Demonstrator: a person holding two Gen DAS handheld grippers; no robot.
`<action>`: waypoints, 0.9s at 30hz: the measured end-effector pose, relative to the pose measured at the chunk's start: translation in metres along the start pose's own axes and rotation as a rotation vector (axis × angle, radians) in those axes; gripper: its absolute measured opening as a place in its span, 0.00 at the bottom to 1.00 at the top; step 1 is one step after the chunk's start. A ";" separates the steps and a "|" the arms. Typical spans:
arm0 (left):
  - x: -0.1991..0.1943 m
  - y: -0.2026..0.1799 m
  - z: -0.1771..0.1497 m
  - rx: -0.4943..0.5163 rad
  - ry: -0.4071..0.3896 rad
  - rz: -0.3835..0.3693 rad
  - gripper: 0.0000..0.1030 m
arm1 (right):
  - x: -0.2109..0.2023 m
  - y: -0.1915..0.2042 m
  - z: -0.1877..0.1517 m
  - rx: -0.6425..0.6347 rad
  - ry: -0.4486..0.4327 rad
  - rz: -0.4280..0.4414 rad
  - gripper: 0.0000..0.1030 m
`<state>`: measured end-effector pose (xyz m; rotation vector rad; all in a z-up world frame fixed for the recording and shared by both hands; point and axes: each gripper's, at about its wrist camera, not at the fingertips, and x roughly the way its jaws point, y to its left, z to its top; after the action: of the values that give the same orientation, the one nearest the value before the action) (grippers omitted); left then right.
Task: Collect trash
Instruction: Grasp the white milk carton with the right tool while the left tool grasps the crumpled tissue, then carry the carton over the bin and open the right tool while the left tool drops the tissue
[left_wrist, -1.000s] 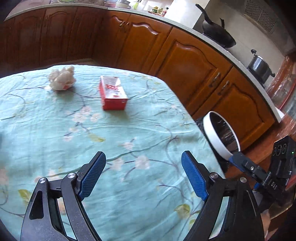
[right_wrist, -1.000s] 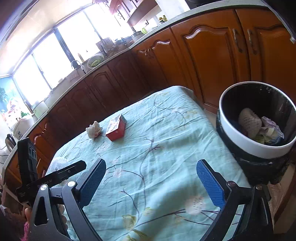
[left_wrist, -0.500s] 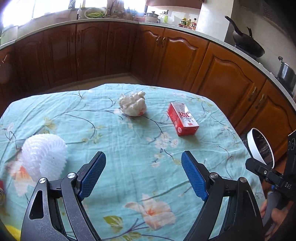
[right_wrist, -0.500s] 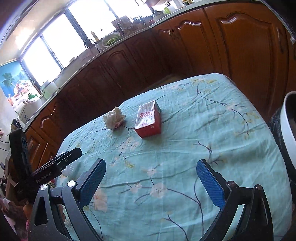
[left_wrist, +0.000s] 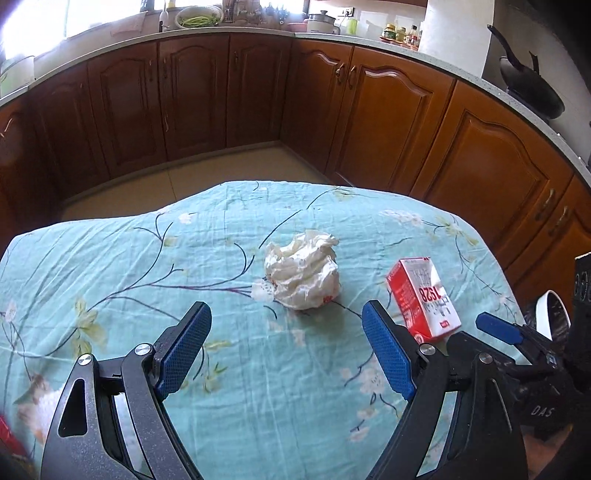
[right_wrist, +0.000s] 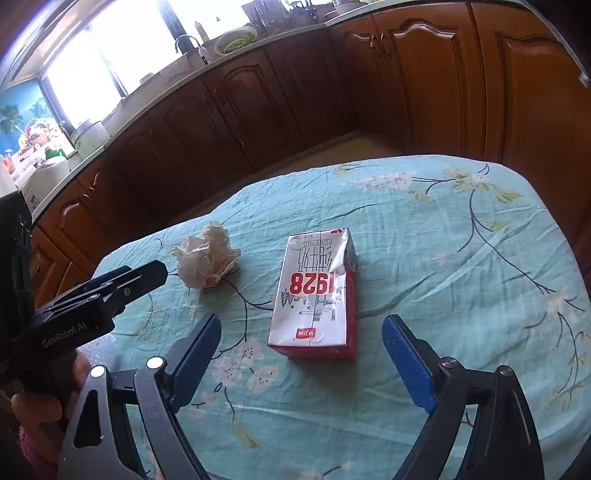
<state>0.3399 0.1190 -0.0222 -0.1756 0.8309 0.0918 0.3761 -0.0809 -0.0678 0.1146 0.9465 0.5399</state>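
The left gripper (left_wrist: 286, 345) has its jaws wide and empty, the crumpled paper wad (left_wrist: 303, 275) lying just beyond at 12 o'clock. The right gripper (right_wrist: 301, 356) likewise has jaws wide, the milk carton (right_wrist: 317, 295) flat at 12 o'clock. Both rest apart on the cloth-covered counter (right_wrist: 461, 266); the bin rim (left_wrist: 546, 312) shows at 3 o'clock.

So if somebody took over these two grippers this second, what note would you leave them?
Left gripper: open, empty, lined up on the crumpled paper.
Right gripper: open, empty, lined up on the milk carton, which lies flat on the tablecloth.
Bin: at the table's right edge; contents not visible now.
Done: nothing grasped at present.
Left: probably grip paper and carton, drop both in the bin.
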 end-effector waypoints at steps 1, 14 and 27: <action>0.007 -0.002 0.004 0.003 0.007 0.000 0.83 | 0.006 -0.001 0.002 -0.004 0.008 -0.003 0.85; 0.063 -0.013 0.017 0.045 0.093 -0.014 0.50 | -0.007 -0.025 -0.011 0.028 -0.003 0.007 0.54; -0.018 -0.068 -0.040 0.129 0.041 -0.192 0.38 | -0.115 -0.057 -0.075 0.109 -0.120 0.028 0.54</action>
<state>0.3084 0.0447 -0.0273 -0.1356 0.8545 -0.1456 0.2851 -0.1961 -0.0455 0.2554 0.8584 0.5014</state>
